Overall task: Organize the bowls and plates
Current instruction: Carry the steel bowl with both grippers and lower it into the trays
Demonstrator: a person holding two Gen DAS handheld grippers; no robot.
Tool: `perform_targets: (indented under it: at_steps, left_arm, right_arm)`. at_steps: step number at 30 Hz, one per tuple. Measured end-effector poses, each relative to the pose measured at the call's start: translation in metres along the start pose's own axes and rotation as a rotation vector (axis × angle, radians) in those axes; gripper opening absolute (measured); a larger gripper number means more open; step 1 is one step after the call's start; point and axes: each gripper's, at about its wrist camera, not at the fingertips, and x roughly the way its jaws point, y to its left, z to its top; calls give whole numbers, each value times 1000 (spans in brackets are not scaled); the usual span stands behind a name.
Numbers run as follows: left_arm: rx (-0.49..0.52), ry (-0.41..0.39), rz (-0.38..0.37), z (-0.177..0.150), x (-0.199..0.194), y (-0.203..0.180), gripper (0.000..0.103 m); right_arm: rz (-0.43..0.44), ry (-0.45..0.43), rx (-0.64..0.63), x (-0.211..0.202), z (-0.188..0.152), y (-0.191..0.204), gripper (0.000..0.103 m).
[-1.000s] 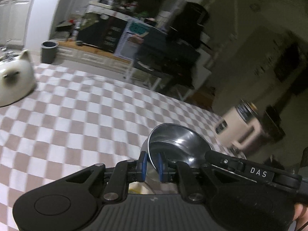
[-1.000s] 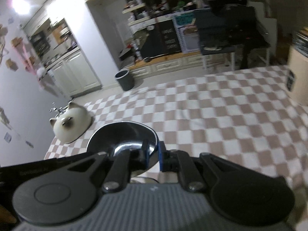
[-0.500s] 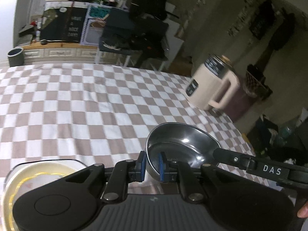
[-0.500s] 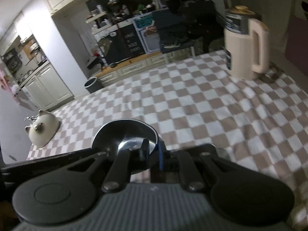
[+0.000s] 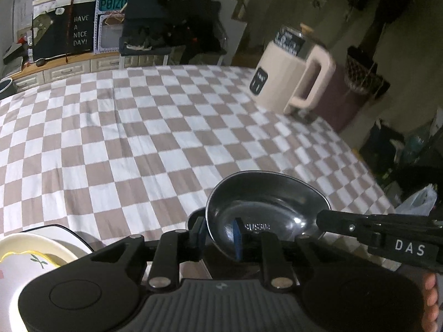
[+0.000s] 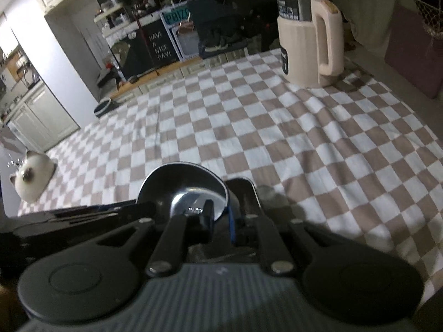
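Steel bowl (image 5: 265,204) sits at the near edge of the table (image 5: 138,144), which is covered in a brown-and-white checked cloth; it lies just to the right of a cream plate (image 5: 25,265) with a yellow rim line and a green sprig; stamped letters in the bowl's base read roughly "SUS304", though glare blurs them. The left hand-held gripper (image 5: 220,232) has the bowl's near wall between its blue pads (image 5: 237,238), and its jaws are opening, so the pads look slack on the metal; the right hand-held gripper (image 6: 218,215) pinches the opposite rim, one finger inside the bowl and one blue pad outside. In the left wrist view the right tool crosses in from the right edge, and white letters "DAS" (image 5: 409,249) are printed on it. A dark board (image 5: 80,30) beyond the table reads "HAVE A NICE DAY!"; the teal sign (image 5: 112,2) beside it is only partly legible, something like "PRIZE". A cream jug (image 6: 307,41) with a steel collar stands at the far right of the table; the print on its dark panels is too small to read. A dark rounded shape (image 6: 243,191) under the bowl is mostly hidden; whether the bowl rests on it I cannot tell. The plate is cut off by the tool body; a white cat-eared object (image 6: 30,177) sits at the far left edge.
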Motion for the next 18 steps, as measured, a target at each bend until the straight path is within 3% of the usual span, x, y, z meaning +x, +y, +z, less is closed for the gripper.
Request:
perform_targets:
  at_steps: [4, 7, 18]
  left_arm:
    - [5, 27, 8, -2, 9, 1, 23]
    - [-3, 33, -2, -1, 13, 1, 31]
    - [19, 68, 11, -1, 31, -4, 31]
  right_arm:
    - [-1, 68, 6, 10, -2, -3, 16]
    - [-4, 97, 3, 15, -3, -4, 16]
    - [1, 115, -6, 18, -3, -8, 17]
